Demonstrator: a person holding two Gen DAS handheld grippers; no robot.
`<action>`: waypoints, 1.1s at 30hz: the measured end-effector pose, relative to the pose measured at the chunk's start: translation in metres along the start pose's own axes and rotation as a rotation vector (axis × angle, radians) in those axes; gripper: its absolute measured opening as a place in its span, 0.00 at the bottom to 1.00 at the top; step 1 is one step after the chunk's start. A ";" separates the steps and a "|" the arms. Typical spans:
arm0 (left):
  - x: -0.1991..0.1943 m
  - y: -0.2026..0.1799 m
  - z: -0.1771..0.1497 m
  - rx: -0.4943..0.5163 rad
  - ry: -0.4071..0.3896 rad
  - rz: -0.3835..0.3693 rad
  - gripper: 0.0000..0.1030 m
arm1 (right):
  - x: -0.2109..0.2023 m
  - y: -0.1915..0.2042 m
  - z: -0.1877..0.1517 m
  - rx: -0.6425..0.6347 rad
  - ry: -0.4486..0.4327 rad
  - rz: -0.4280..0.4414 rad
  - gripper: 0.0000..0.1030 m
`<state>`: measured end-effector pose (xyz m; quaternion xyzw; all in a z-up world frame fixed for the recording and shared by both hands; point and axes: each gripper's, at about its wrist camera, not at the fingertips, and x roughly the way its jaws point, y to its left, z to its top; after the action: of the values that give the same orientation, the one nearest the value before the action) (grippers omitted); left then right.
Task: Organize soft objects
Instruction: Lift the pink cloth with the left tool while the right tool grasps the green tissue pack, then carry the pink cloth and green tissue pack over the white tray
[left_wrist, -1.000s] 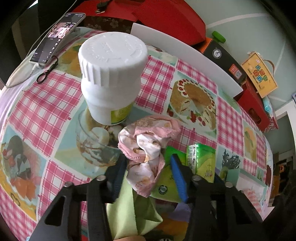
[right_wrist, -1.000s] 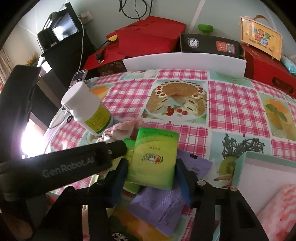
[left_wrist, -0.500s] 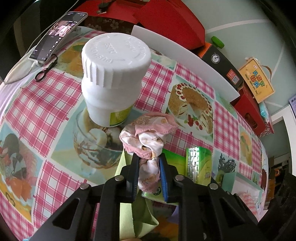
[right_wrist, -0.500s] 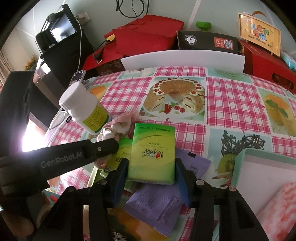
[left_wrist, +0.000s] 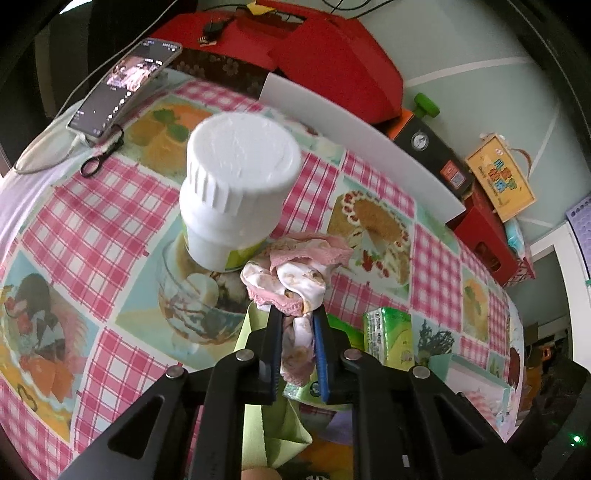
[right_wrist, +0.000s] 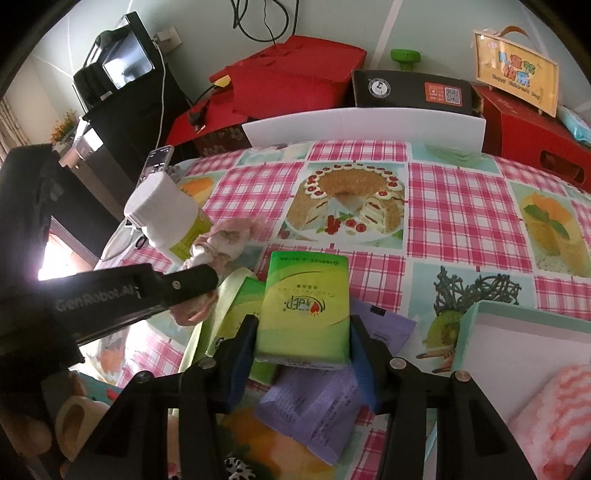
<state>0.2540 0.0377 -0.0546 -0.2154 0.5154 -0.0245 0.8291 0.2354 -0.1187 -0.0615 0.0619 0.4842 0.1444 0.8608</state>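
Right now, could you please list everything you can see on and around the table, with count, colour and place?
cloth: 1, pink and white, crumpled beside the bottle, pinched in the left claw
tissue pack: 1, green, between the right claw's fingers
bottle: 1, white with a yellow-green label, left part of the table
purple packet: 1, under the tissue pack
tray: 1, teal rim, right
towel: 1, pink and white, in the tray
phone: 1, dark, far left edge
red boxes: several, behind the table
left claw: shut on the cloth
right claw: astride the tissue pack
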 end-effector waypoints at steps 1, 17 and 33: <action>-0.003 -0.001 0.000 0.002 -0.008 -0.005 0.15 | -0.002 0.000 0.000 0.001 -0.004 0.002 0.50; -0.070 -0.026 0.005 0.057 -0.181 -0.089 0.15 | -0.071 0.005 0.018 -0.010 -0.174 -0.013 0.50; -0.093 -0.055 -0.006 0.147 -0.219 -0.178 0.15 | -0.126 -0.018 0.019 0.058 -0.284 -0.103 0.50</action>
<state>0.2153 0.0105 0.0423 -0.2005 0.3978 -0.1116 0.8883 0.1934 -0.1737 0.0467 0.0819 0.3643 0.0758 0.9246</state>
